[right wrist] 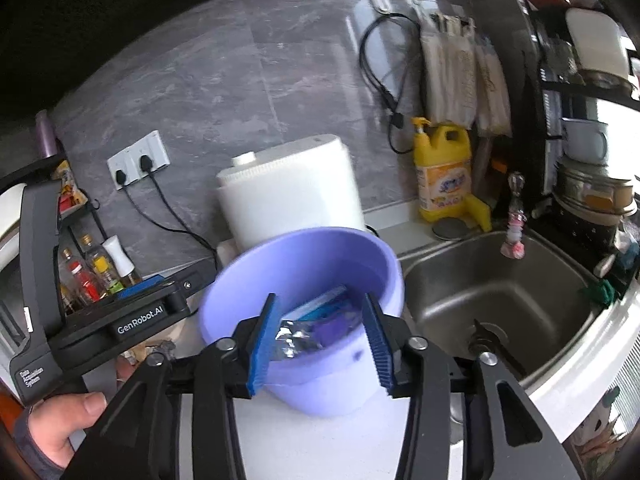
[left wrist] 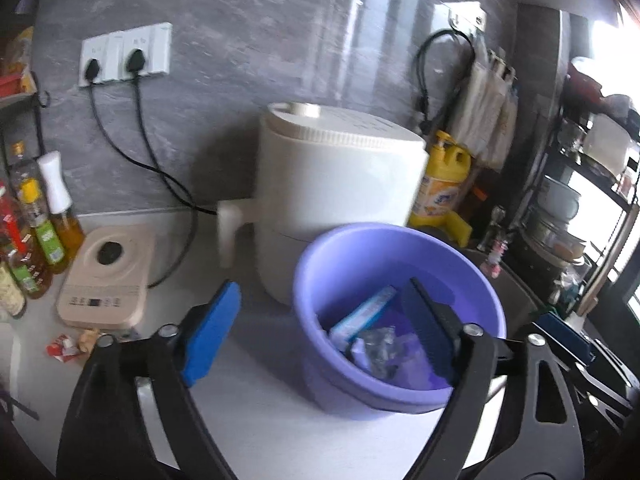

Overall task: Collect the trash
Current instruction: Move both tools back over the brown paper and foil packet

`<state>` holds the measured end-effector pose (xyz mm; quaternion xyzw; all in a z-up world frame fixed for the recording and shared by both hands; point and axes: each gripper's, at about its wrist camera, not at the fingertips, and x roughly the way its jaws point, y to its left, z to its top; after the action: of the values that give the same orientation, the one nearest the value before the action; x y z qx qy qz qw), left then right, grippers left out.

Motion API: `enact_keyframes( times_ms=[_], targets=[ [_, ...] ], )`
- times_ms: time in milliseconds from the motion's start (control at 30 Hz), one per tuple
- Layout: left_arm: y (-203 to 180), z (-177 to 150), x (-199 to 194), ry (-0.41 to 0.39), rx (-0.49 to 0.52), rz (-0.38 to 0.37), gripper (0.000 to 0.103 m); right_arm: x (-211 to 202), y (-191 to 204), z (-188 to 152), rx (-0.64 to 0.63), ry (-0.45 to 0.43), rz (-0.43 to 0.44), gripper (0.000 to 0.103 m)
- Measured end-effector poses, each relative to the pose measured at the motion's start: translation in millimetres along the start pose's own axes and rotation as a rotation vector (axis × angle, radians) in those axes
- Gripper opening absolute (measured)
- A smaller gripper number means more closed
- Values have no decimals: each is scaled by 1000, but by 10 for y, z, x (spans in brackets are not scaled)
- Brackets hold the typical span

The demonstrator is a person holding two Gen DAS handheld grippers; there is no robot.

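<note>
Purple bucket (left wrist: pixel 400 280) standing on the pale surface (left wrist: pixel 260 420), just in front of a white round appliance (left wrist: pixel 340 176) and beside the steel sink (right wrist: pixel 500 292). Inside the bucket – trash: a light-blue flat packet (left wrist: pixel 362 314) leaning against the wall, a crumpled silvery wrapper (left wrist: pixel 378 346), some purple scraps. Left gripper (left wrist: pixel 320 332) spread wide, nothing between the blue pads, one finger out over the surface to the left of the bucket, the other over the bucket's mouth. Right gripper (right wrist: pixel 320 340) spread about halfway, fingers framing the bucket's near rim, pads pressing on nothing; the silvery wrapper (right wrist: pixel 294 338) seen between them but lying down in the bucket. More trash still out on the surface – red-and-white wrappers (left wrist: pixel 62 350) near a beige induction hob (left wrist: pixel 106 276). Bottles of oil and sauce (left wrist: pixel 36 220) along the left edge, a yellow detergent jug (right wrist: pixel 442 172) against the grey wall by the sink. A hand (right wrist: pixel 56 432) holding the left gripper's handle, seen from the right wrist.
</note>
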<state>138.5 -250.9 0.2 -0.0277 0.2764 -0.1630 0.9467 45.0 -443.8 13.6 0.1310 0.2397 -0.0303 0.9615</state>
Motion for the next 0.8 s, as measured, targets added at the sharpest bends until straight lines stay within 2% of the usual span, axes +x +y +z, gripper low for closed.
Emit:
enact_keyframes(
  times_ms=[100,300,800],
  targets=[
    [189,2,-82,-18,-19,37,91,16,120,7,-13,-1,18,49],
    [638,-74,-177,-11,-95,118,91,103,429,-21,-54,12,85,52],
    [1550,-485,-480,17,-246,298,91,336,1170,-294,-170,102,246,53]
  ],
)
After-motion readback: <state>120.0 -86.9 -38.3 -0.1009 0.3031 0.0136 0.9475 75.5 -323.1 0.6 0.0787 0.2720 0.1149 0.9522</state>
